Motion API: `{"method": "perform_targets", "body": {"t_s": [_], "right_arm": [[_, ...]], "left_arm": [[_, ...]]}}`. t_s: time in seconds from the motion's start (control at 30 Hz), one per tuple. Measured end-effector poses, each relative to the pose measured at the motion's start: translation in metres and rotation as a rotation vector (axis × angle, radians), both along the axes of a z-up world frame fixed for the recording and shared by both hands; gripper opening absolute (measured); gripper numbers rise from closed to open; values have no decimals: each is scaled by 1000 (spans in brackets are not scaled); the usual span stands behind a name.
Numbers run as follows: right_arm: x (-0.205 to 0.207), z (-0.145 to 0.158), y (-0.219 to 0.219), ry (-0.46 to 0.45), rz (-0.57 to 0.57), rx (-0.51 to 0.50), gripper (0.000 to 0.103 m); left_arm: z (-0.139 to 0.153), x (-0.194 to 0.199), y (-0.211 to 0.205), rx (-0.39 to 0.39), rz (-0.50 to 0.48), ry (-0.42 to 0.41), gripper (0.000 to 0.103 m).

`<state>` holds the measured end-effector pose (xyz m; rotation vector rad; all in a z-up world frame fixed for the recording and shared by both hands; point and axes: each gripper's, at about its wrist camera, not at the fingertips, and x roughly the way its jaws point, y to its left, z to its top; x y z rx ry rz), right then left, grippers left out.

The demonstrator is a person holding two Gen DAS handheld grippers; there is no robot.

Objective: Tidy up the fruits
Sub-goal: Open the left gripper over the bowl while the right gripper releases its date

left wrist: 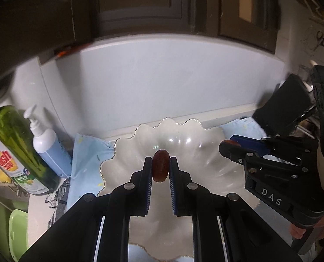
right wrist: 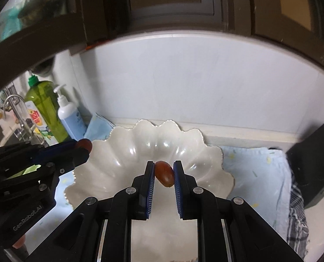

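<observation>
Only rightward: faucet beside green bottle.

The left gripper pinches a small reddish-brown oval fruit between its blue-padded fingers, holding it above a white scalloped bowl that sits on a light blue cloth against a pale backsplash. At the right, the right gripper, marked DAS and held by a hand, grips a second reddish fruit at its tip over the bowl's right rim. Left of the bowl stand a green dish-soap bottle and a white-and-blue pump bottle, with dark cabinet doors above.
</observation>
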<state>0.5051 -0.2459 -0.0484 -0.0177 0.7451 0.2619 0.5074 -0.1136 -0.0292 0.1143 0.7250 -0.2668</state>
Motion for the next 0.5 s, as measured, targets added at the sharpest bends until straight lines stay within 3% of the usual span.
{"method": "perform_targets", "body": {"t_s": [0.4, 0.47, 0.5], "right_arm": [[51, -34, 0, 117, 0, -31, 20], [55, -37, 0, 131, -2, -33, 21], [56, -38, -1, 136, -4, -34, 27]], "left_arm": [[-40, 52, -2, 19, 18, 141, 17], [-43, 56, -2, 25, 20, 153, 30], [-44, 57, -1, 24, 25, 153, 35]]}}
